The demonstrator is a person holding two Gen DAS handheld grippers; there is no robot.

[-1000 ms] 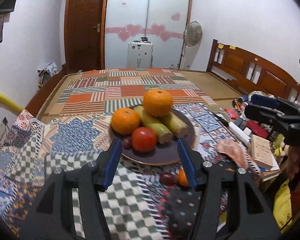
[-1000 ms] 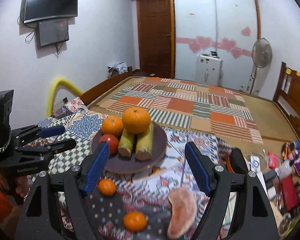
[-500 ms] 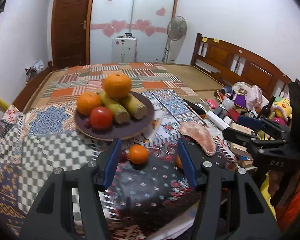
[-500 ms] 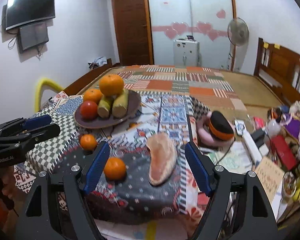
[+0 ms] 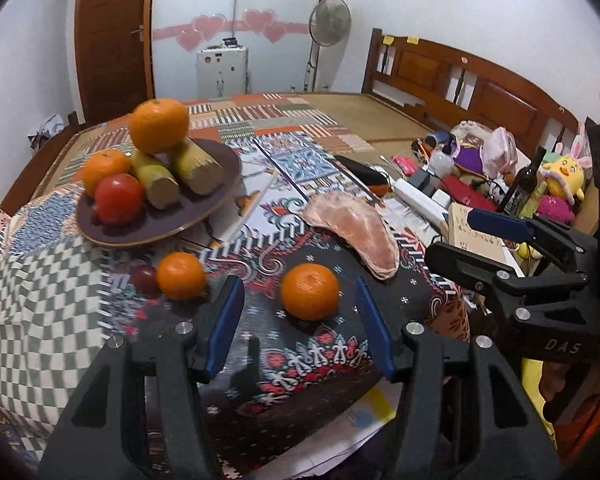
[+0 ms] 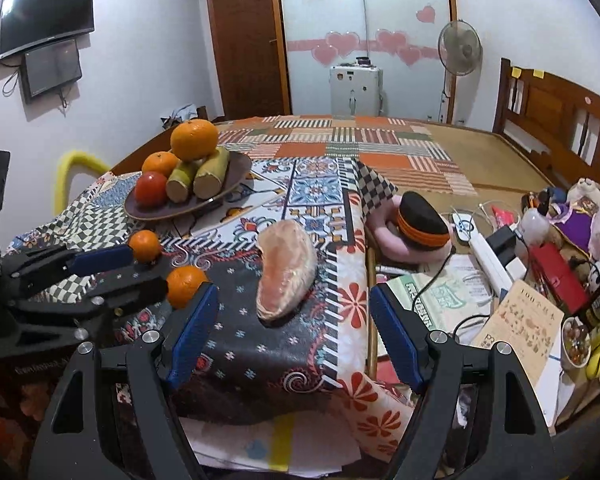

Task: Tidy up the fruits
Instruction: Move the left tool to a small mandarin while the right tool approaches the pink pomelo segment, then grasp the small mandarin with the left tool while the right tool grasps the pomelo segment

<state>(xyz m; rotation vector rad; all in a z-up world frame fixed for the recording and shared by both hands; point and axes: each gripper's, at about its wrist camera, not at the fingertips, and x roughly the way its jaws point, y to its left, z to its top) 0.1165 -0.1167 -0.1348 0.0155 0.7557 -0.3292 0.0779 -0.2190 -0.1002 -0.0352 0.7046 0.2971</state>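
Left gripper [image 5: 300, 312], jaws parted, frames 1 tangerine [image 5: 309, 290] without touching. Right gripper [image 6: 292, 320], stamped "DAS", jaws wide, empty, before pomelo segment [image 6: 286, 270]. Booklet [image 6: 520, 330] title illegible.

Light: the room was evenly lit, shadows soft.
Edges: fisheye bending, dark corners.
Focus: slight blur near the edges.

orange tangerine [image 5: 309, 290], red tomato [image 5: 119, 199], dark purple plate [image 5: 220, 182], patchwork cloth [image 5: 52, 304].

wrist views, angled down, sharing plate [image 5: 204, 216]
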